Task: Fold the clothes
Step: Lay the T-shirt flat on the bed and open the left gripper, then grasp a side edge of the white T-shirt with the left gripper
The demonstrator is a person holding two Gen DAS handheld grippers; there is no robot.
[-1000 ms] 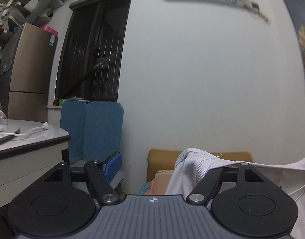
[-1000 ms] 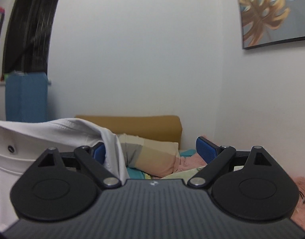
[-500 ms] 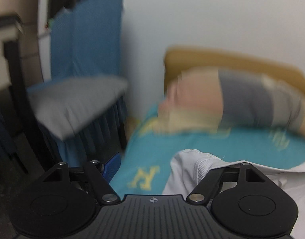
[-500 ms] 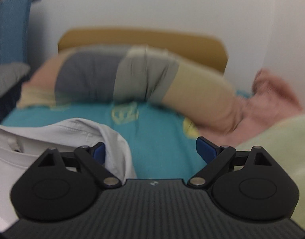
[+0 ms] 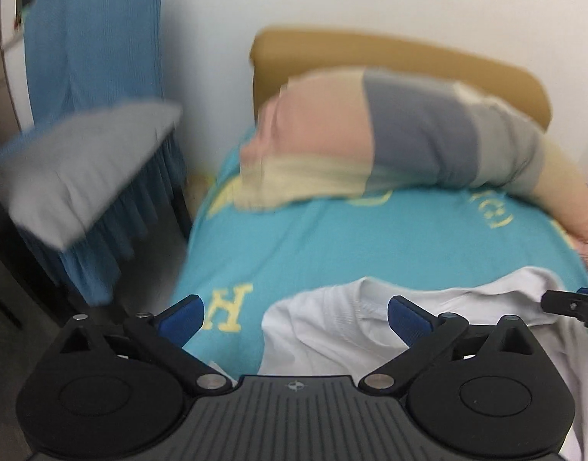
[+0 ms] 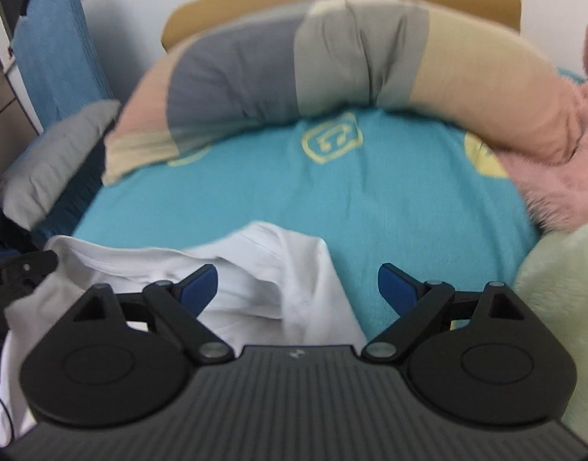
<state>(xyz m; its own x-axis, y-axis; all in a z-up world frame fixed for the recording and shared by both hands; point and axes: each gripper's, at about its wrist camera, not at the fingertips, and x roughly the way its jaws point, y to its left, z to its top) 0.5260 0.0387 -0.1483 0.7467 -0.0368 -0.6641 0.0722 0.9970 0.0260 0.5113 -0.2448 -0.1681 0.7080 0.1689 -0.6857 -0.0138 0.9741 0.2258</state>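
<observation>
The white shirt (image 5: 332,330) lies on the near part of my bed, on the teal sheet (image 5: 370,242), and spills over the near edge toward me. Its collar end points up the bed toward the headboard (image 5: 390,53), and its long axis seems to run from the headboard down to me, though blur and the gripper bodies hide the lower part. In the right wrist view the same shirt (image 6: 278,269) shows one shoulder bunched and folded over.

My left gripper (image 5: 294,311) is spread wide above the shirt's left side, holding nothing. My right gripper (image 6: 297,284) is equally wide, its left finger over the cloth, its right over bare sheet.

Beyond the shirt, bare sheet runs up to the long striped pillow (image 6: 332,57) at the head edge. A pink blanket (image 6: 562,161) and pale green blanket (image 6: 562,288) crowd the right edge; a grey cushion (image 5: 75,165) sits off the left edge.
</observation>
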